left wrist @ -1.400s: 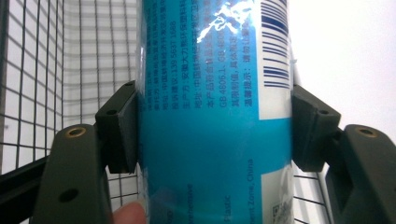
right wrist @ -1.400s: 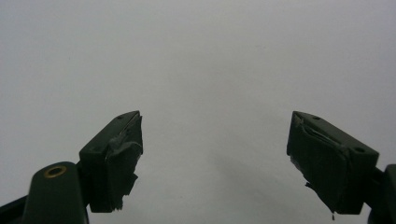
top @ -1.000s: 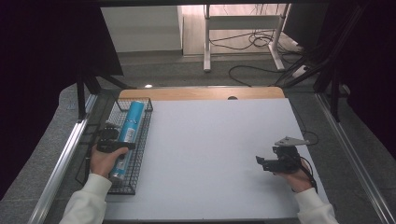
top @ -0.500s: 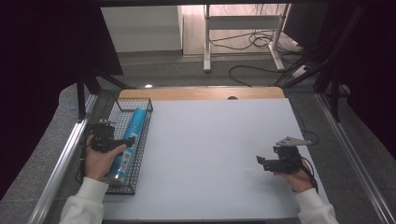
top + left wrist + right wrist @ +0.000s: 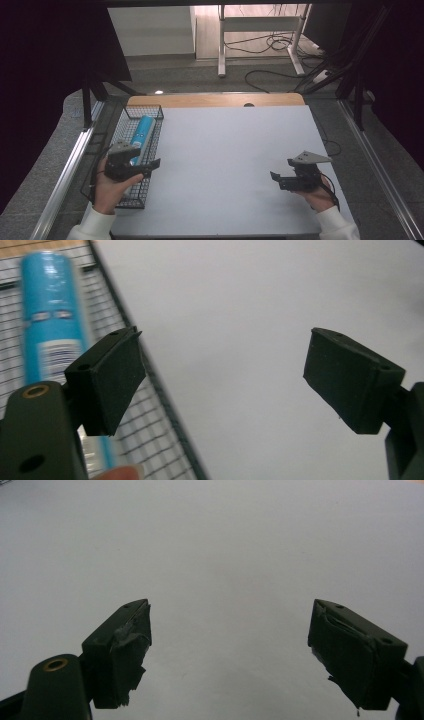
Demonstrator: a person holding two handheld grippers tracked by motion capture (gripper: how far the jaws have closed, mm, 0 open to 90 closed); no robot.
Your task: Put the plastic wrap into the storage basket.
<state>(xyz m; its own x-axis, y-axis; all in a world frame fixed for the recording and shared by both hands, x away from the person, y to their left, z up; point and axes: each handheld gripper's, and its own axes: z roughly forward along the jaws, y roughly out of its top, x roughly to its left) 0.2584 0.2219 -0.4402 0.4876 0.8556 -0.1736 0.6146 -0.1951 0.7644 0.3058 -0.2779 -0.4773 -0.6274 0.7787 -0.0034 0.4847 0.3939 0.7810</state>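
Your left claw [image 5: 150, 166] is open, and its jaws have just been closing a little with nothing between them; it hangs over the wire basket's [image 5: 150, 111] inner rim, near the table's [image 5: 235, 150] left edge. The blue tube [image 5: 140, 135] lies flat in that basket, lengthwise toward the far left corner, apart from the jaws. Your right claw [image 5: 276, 178] is open and empty near the front right corner.
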